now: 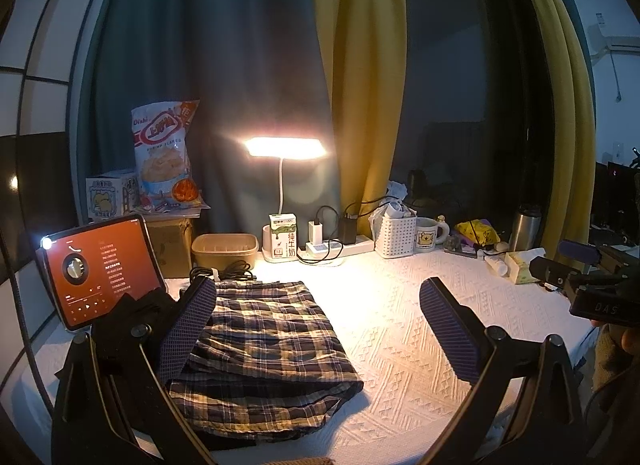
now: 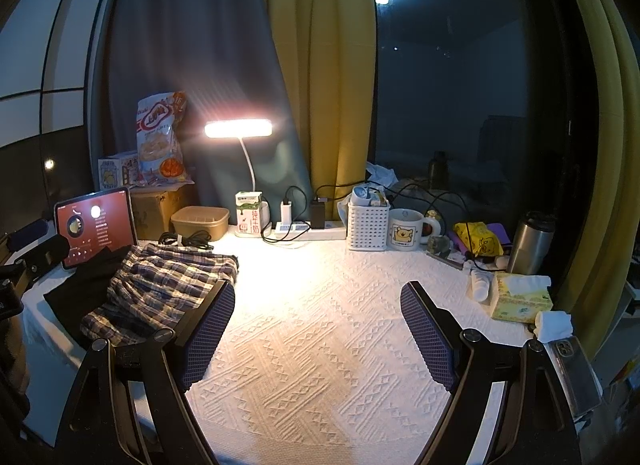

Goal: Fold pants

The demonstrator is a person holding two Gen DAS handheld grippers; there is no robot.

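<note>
Left wrist view. My left gripper (image 1: 316,325) stands with its jaws spread wide and nothing pinched between them. The plaid pants (image 1: 264,345) lie already folded into a stacked rectangle in the lower centre-left of the frame, on the white textured cover (image 1: 400,345). The gripper's left finger (image 1: 188,329) overlaps the pants' left edge; I cannot tell whether it touches the cloth. I judge the main hazard here to be snagging: a sideways sweep of that finger could drag the top layer and open the fold. A black garment (image 1: 132,321) lies just beside the pants at the left, in front of the lit tablet (image 1: 100,273), and a careless grasp could catch both fabrics together. A coiled black cable (image 1: 228,271) sits at the pants' far edge and could tangle with a pushed stack.

Right wrist view. My right gripper (image 2: 318,329) is likewise released, jaws apart over the bare cover in the lower centre, holding nothing. The pants (image 2: 168,289) appear at centre left, well away from its right finger. On the right of the frame a tissue box (image 2: 520,297), a steel tumbler (image 2: 532,243) and a bear mug (image 2: 406,233) crowd the edge; a wide swing that way could topple them.
</note>
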